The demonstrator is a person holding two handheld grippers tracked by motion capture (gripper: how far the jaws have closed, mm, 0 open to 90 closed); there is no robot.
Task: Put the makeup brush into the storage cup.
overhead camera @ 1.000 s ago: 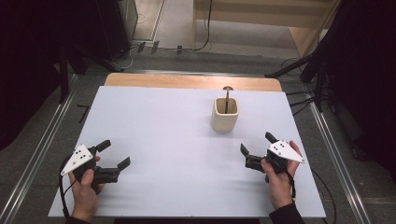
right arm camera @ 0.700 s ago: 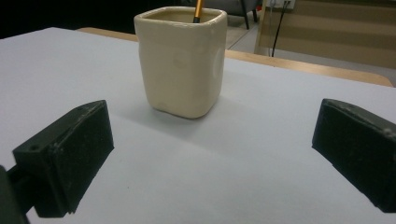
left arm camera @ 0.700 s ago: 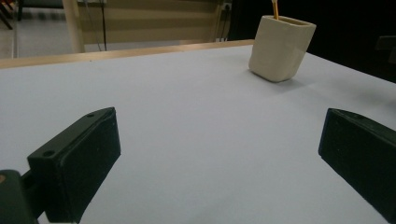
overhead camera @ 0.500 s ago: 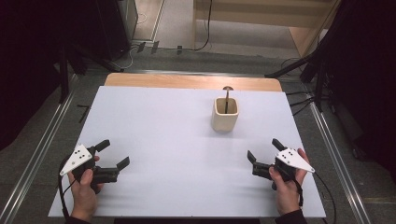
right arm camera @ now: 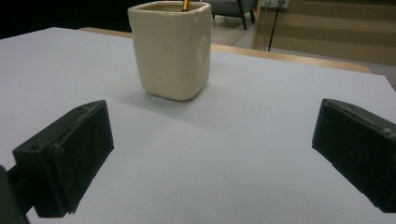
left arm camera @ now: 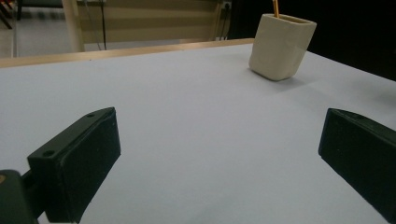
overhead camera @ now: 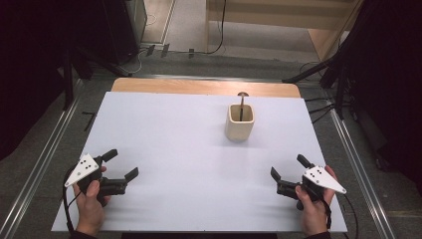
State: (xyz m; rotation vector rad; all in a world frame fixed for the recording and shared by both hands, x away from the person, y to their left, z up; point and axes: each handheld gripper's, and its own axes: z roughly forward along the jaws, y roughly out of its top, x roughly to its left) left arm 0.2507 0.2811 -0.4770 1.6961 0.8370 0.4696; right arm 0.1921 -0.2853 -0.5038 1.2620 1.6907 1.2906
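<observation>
Your left gripper (overhead camera: pixel 121 165) sits near the table's (overhead camera: pixel 174 129) front edge, well to the left of and nearer you than the cream cup (overhead camera: pixel 240 121). Its jaws stand wide apart; in the left gripper view both black pads (left arm camera: pixel 74 163) frame bare white tabletop (left arm camera: pixel 201 121), with nothing between them and nothing touching them. The cup (left arm camera: pixel 279 45) shows far off at upper right in that view, tilted only by the camera's roll.

Your right gripper (overhead camera: pixel 288 167) lies near the front edge too, to the right of the cup and nearer you than it. Jaws wide open, holding nothing. In the right gripper view the pads (right arm camera: pixel 65 158) bracket empty surface (right arm camera: pixel 224 154), and the cup (right arm camera: pixel 172 49) stands ahead, a little left of the centre line and well apart from the jaws.

The cup stands upright on the table, toward its far edge, right of the midline. It is squarish with rounded corners and a glazed cream wall. A thin stick (overhead camera: pixel 242 105) rises out of it with a small dark rounded head; it may be a spoon or stirrer, but the high view is too coarse to say. The gripper views catch only a short orange-brown length of it at the rim (right arm camera: pixel 185 5).

Each of your hands (overhead camera: pixel 90 199) wraps its gripper's handle; the right hand (overhead camera: pixel 313 206) does likewise. A grey three-cornered plate (overhead camera: pixel 83 169) tops each gripper.
</observation>
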